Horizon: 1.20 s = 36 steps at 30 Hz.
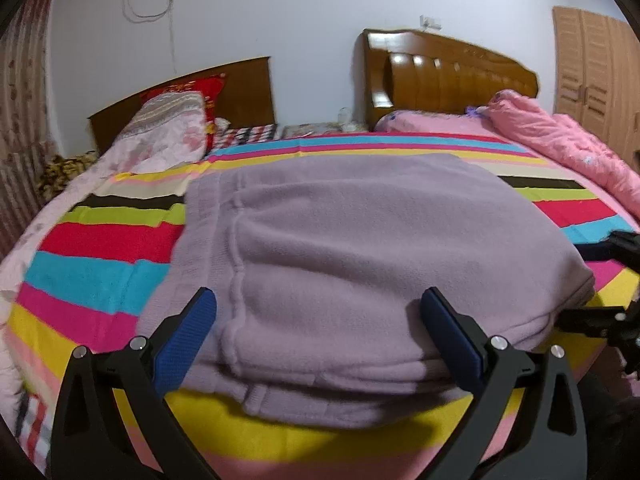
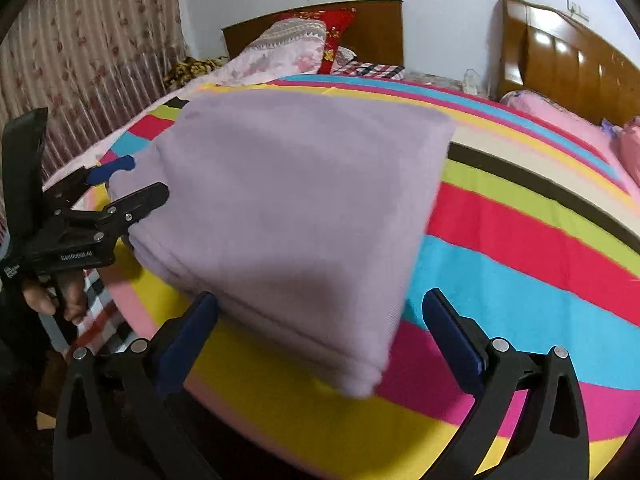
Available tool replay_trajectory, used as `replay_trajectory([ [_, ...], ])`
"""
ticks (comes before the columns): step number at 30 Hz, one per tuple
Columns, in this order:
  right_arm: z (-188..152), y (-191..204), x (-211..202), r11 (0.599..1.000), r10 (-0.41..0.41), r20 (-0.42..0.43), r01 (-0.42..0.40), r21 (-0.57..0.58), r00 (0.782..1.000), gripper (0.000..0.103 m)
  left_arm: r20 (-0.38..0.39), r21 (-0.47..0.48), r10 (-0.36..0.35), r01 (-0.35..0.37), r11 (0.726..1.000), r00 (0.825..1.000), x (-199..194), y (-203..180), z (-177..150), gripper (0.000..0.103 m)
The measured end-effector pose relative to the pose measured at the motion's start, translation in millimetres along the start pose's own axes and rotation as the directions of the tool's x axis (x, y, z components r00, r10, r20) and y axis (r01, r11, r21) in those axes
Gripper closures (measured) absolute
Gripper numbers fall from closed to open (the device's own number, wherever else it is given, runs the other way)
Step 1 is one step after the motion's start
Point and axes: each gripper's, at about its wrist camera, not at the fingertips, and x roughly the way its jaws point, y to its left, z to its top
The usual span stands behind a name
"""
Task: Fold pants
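I see a bed (image 1: 100, 276) under a bright striped sheet, with folded lilac pants (image 1: 360, 248) lying flat on it and a pink quilt (image 1: 568, 148) along its far side.

White wall (image 1: 280, 20); two wooden headboards (image 1: 452, 76) far, striped bed (image 1: 100, 272) near, curtain (image 2: 92, 48) left, wardrobe (image 1: 592, 76) right.
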Motion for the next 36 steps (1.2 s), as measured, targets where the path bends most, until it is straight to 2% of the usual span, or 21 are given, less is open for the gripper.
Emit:
replay_trajectory([
  [2,-0.3,5.2,-21.8,0.998,-0.032,0.053,0.034,-0.047,0.998,0.005,0.016,-0.02,0.049,-0.049,0.999,0.999,-13.7,-3.1,-0.2,0.002],
  [4,0.1,4.8,-49.1,0.999,-0.01,0.121,0.015,-0.043,0.993,0.005,0.073,-0.075,0.155,-0.15,0.986,0.985,-40.4,-3.2,-2.9,0.002],
  [7,-0.8,1.5,-89.2,1.0,-0.007,0.245,0.012,-0.017,0.969,0.005,0.193,-0.154,0.207,-0.179,0.972,0.959,-87.7,3.6,-4.6,0.002],
  [9,2.1,-5.3,-118.4,1.0,-0.026,0.339,0.02,0.022,0.94,0.005,0.262,-0.205,0.262,-0.212,0.956,0.929,-118.1,12.7,0.5,0.001],
  [12,5.9,-12.3,-149.9,0.997,-0.042,0.447,0.007,0.079,0.894,0.005,0.353,-0.287,0.378,-0.285,0.914,0.856,-160.1,24.3,12.3,0.001],
  [13,6.8,-13.8,-159.6,0.995,-0.048,0.482,0.0,0.099,0.875,0.005,0.369,-0.304,0.403,-0.301,0.904,0.837,-172.4,26.1,18.2,0.001],
  [15,9.7,-13.0,-167.7,0.994,-0.05,0.505,-0.006,0.107,0.861,0.005,0.358,-0.327,0.445,-0.336,0.883,0.821,-183.6,24.2,26.1,0.001],
  [17,10.0,-8.7,-164.2,0.995,-0.058,0.49,0.013,0.094,0.87,0.005,0.309,-0.336,0.486,-0.385,0.86,0.817,-182.5,18.5,32.0,0.001],
  [19,8.9,-4.7,-153.5,0.995,-0.085,0.442,0.052,0.088,0.893,0.005,0.269,-0.302,0.477,-0.397,0.867,0.837,-174.2,5.4,31.6,0.001],
  [21,4.9,-1.5,-141.1,0.994,-0.096,0.4,0.063,0.094,0.911,0.005,0.221,-0.277,0.444,-0.381,0.882,0.868,-161.4,-6.6,29.1,0.001],
  [24,-7.8,1.1,-123.2,0.991,-0.099,0.354,0.061,0.116,0.93,0.005,0.131,-0.271,0.351,-0.307,0.912,0.927,-140.8,-23.5,18.5,0.001],
  [26,-14.4,2.8,-109.2,0.99,-0.112,0.299,0.08,0.117,0.947,0.005,0.05,-0.276,0.282,-0.258,0.926,0.958,-123.2,-37.7,6.8,0.001],
  [28,-19.4,3.4,-99.0,0.99,-0.107,0.259,0.08,0.114,0.96,0.005,0.004,-0.266,0.247,-0.237,0.934,0.969,-110.0,-47.1,-4.0,0.001],
  [30,-23.5,2.2,-97.6,0.99,-0.106,0.25,0.078,0.118,0.962,0.005,-0.027,-0.246,0.239,-0.238,0.94,0.971,-103.7,-56.4,-12.8,0.001],
  [36,-29.5,-2.5,-103.8,0.989,-0.108,0.271,0.075,0.129,0.957,0.005,0.008,-0.248,0.241,-0.232,0.941,0.97,-102.6,-55.1,-15.4,0.001],
])
